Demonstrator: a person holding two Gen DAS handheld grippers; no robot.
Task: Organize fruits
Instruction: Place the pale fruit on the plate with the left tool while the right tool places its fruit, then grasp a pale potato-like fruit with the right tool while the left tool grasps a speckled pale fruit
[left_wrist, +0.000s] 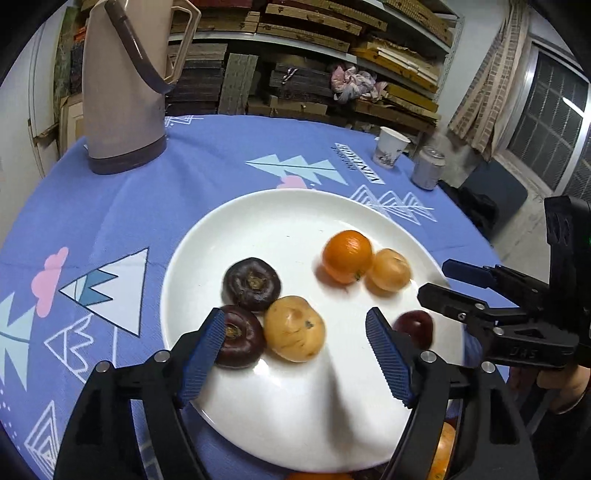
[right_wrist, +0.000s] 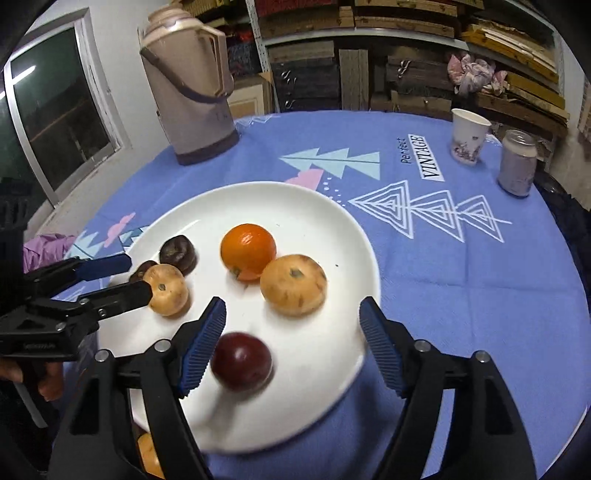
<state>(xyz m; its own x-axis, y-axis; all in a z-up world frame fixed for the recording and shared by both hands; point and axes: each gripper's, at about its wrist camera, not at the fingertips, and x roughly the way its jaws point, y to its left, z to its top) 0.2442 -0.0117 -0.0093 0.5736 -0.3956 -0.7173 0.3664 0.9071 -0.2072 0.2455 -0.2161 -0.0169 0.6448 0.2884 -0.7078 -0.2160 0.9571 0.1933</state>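
Note:
A white plate (left_wrist: 295, 229) (right_wrist: 295, 206) on the blue patterned tablecloth holds an orange (left_wrist: 347, 256) (right_wrist: 248, 251), two tan fruits (left_wrist: 294, 328) (left_wrist: 388, 274), two dark purple fruits (left_wrist: 252, 283) (left_wrist: 236, 341) and a dark red fruit (left_wrist: 413, 328) (right_wrist: 242, 360). My left gripper (left_wrist: 295, 317) is open over the plate's near side, the nearer tan fruit and one purple fruit lying between its fingers, unpressed. My right gripper (right_wrist: 292, 310) is open too. The blurred red fruit sits just beside its left pad (right_wrist: 203, 343). Each gripper shows in the other's view (left_wrist: 436, 278) (right_wrist: 136, 277).
A beige thermos jug (left_wrist: 122, 92) (right_wrist: 192, 85) stands at the table's far left. A paper cup (left_wrist: 389, 147) (right_wrist: 469, 136) and a can (left_wrist: 428, 168) (right_wrist: 517, 162) stand far right. Another orange fruit (left_wrist: 443, 454) (right_wrist: 147, 458) lies off the plate under the grippers. Shelves of boards fill the background.

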